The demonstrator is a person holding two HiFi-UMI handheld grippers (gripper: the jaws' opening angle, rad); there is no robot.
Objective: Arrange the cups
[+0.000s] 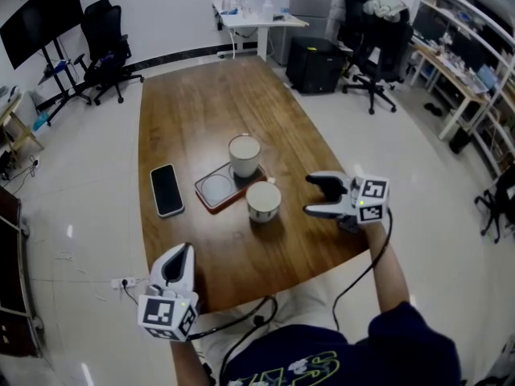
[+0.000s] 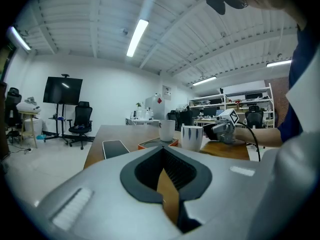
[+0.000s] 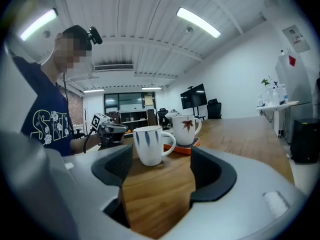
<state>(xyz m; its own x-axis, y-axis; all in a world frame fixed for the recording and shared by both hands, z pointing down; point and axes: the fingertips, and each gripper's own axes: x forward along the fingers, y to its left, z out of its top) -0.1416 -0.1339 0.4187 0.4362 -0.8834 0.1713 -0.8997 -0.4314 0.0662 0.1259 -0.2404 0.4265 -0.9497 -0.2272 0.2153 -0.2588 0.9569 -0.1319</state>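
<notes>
Two white cups stand on the wooden table [image 1: 193, 111]. The one with a red leaf [image 1: 245, 155] [image 3: 186, 129] sits on the right slot of an orange tray [image 1: 211, 191]. A blue-striped cup [image 1: 263, 200] [image 3: 149, 145] stands on the bare wood just in front of the tray, its handle turned toward the tray. My right gripper [image 1: 308, 195] [image 3: 161, 160] is open a little to the right of the striped cup, pointing at it, with nothing between its pads. The left gripper [image 1: 185, 252] [image 2: 163, 149] hangs at the table's near edge with its jaws together, well short of the cups.
A black phone [image 1: 166, 189] [image 2: 115, 148] lies left of the tray. The tray's left slot [image 1: 216, 190] holds nothing. Office chairs [image 1: 109, 51], a screen on a stand [image 1: 40, 22], a white desk [image 1: 257, 22] and shelves [image 1: 467, 71] ring the table on the pale floor.
</notes>
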